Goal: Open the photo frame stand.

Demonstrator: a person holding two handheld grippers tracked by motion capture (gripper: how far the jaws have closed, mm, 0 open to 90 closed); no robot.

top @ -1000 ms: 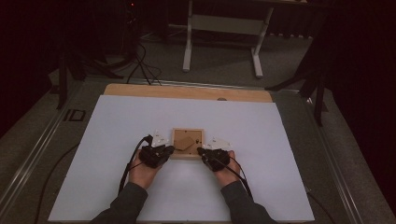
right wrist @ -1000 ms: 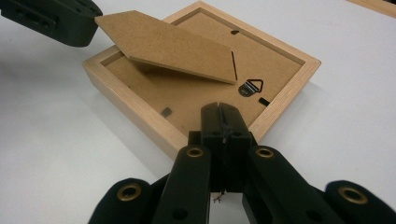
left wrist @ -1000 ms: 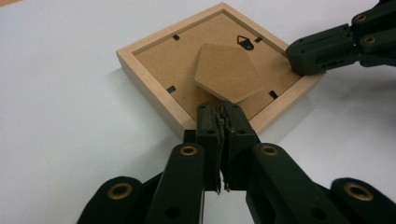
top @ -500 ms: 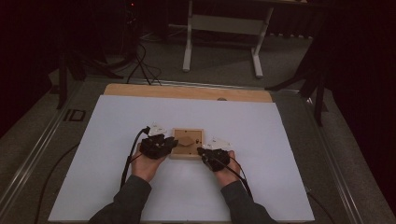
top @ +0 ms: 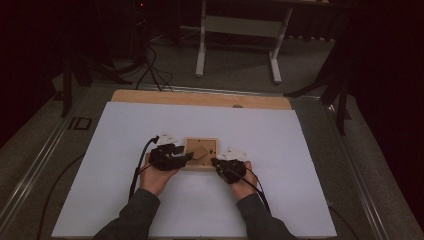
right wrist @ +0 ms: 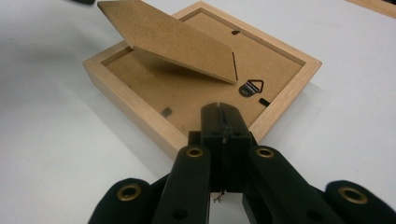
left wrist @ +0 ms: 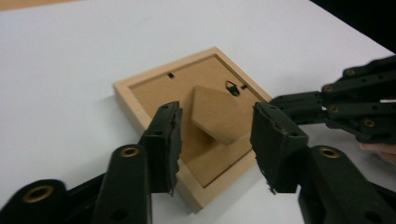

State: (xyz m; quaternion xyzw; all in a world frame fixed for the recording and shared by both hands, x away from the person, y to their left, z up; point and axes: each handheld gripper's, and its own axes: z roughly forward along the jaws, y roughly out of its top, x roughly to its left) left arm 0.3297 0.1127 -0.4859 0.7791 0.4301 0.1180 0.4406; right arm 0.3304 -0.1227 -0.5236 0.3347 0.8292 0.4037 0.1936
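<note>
A light wooden picture frame lies face down on the white sheet. Its brown back stand is tilted up off the backing, and a small metal hanger sits near one corner. My left gripper is open at the frame's left side, its jaws have just been opening, and the raised stand lies between the pads without touching them. My right gripper is shut with nothing between its jaws, its tips over the frame's near corner. In the high view the left gripper and right gripper flank the frame.
The white sheet covers most of a wooden tabletop, whose bare strip shows at the far edge. Cables trail from both grippers toward the person. Beyond the table stand the legs of a white-framed bench on a grey floor.
The left gripper's jaws have spread apart beside the frame, and the left hand has shifted slightly. The right hand and the frame have stayed where they were.
</note>
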